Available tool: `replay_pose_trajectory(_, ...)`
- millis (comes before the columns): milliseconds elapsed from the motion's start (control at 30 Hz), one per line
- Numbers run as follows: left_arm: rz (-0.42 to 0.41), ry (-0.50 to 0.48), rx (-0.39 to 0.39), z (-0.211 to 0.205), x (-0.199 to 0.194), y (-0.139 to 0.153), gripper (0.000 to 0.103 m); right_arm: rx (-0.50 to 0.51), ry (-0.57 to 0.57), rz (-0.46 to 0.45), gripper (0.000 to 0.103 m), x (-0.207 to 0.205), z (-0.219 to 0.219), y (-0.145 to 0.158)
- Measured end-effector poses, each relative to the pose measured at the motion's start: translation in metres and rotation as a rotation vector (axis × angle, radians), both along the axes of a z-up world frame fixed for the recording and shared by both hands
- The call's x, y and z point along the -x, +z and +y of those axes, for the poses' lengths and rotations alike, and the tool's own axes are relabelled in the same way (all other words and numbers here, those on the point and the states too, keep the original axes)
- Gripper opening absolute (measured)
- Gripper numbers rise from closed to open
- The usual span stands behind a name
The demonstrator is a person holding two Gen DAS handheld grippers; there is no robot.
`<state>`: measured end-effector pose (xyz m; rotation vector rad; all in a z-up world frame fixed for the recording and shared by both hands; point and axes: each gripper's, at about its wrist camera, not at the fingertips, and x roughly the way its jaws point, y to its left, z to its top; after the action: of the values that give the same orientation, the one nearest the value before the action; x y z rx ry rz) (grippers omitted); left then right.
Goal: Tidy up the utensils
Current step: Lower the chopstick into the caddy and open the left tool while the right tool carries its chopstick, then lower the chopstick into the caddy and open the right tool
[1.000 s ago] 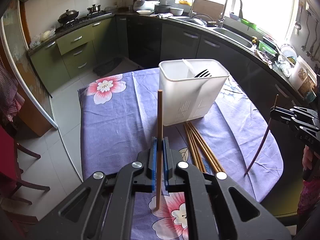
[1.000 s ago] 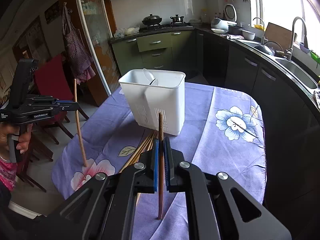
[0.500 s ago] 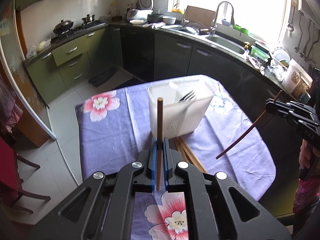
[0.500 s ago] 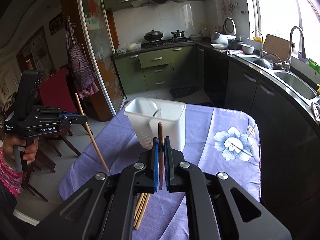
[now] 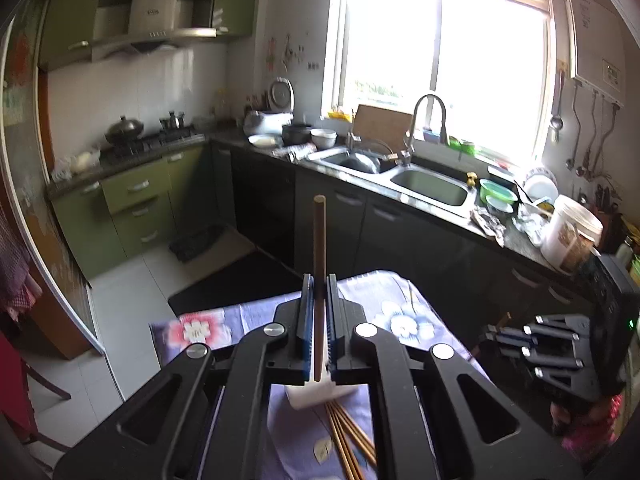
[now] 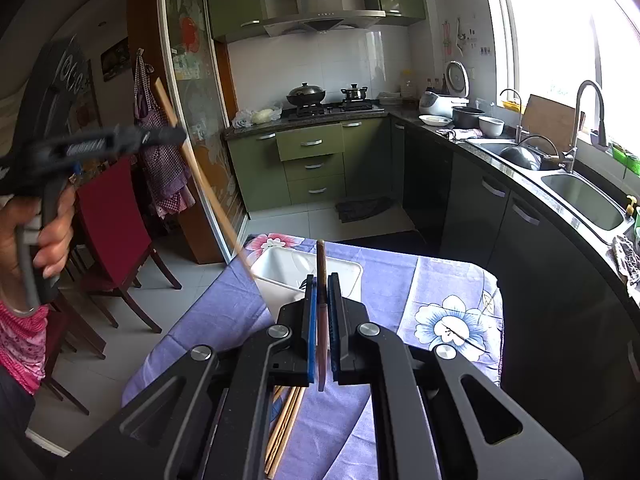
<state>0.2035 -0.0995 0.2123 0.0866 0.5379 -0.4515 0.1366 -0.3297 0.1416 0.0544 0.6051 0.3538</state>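
My left gripper (image 5: 319,280) is shut on a brown chopstick (image 5: 319,248) that stands upright between its blue pads, high over the table. My right gripper (image 6: 321,280) is shut on a darker chopstick (image 6: 321,264), also upright. The white utensil holder (image 6: 280,268) stands on the purple floral tablecloth (image 6: 440,280) just beyond the right gripper; in the left wrist view only its base (image 5: 308,398) peeks out under the jaws. Several loose chopsticks (image 6: 284,412) lie on the cloth beside the holder. In the right wrist view the left gripper (image 6: 172,134) carries its chopstick (image 6: 208,188) slanted towards the holder.
Kitchen counter with a sink (image 6: 580,196) runs along the right, dark cabinets below. A stove with a wok (image 6: 306,94) is at the back. A red chair (image 6: 116,220) stands left of the table. A person's hand (image 6: 48,228) grips the left tool.
Both grippers have risen well above the table with their chopsticks still clamped. The holder has dropped low in both views, nearly hidden under the left jaws. The left view has tilted up.
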Motion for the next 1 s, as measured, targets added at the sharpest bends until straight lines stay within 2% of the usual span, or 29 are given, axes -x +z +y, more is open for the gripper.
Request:
replay_pose_trajectory(100,-0.02,0.034,-0.036,-0.01,-0.016,-0.01,0.006,-0.001,-0.003,-0.002,0.006,0.0,-0.001,0.001)
replay_pose_trajectory(267,0.112,0.055,-0.078,-0.018,-0.049,-0.059,0.006,-0.017,-0.029,-0.031,0.006,-0.001,-0.007,0.014)
replay_pose_trajectory(500,0.2,0.067,-0.134,-0.019,-0.069,-0.113,0.006,-0.065,-0.072,-0.087,0.006,-0.022,-0.015,0.05)
replay_pose_trajectory(567,0.21,0.07,-0.141,-0.018,-0.07,-0.122,0.011,-0.07,-0.089,-0.097,0.006,-0.029,-0.016,0.058)
replay_pose_trajectory(600,0.215,0.076,-0.136,-0.017,-0.07,-0.124,0.021,-0.071,-0.094,-0.1,0.006,-0.033,-0.015,0.062)
replay_pose_trajectory(633,0.216,0.08,-0.129,-0.014,-0.069,-0.125,0.024,-0.073,-0.101,-0.107,0.006,-0.038,-0.014,0.066)
replay_pose_trajectory(867,0.137,0.099,-0.104,0.001,-0.047,-0.104,0.025,-0.116,-0.133,-0.131,0.006,-0.075,-0.014,0.083)
replay_pose_trajectory(1000,0.146,0.08,-0.098,0.005,-0.032,-0.103,0.025,-0.101,-0.137,-0.074,0.006,-0.104,-0.004,0.066)
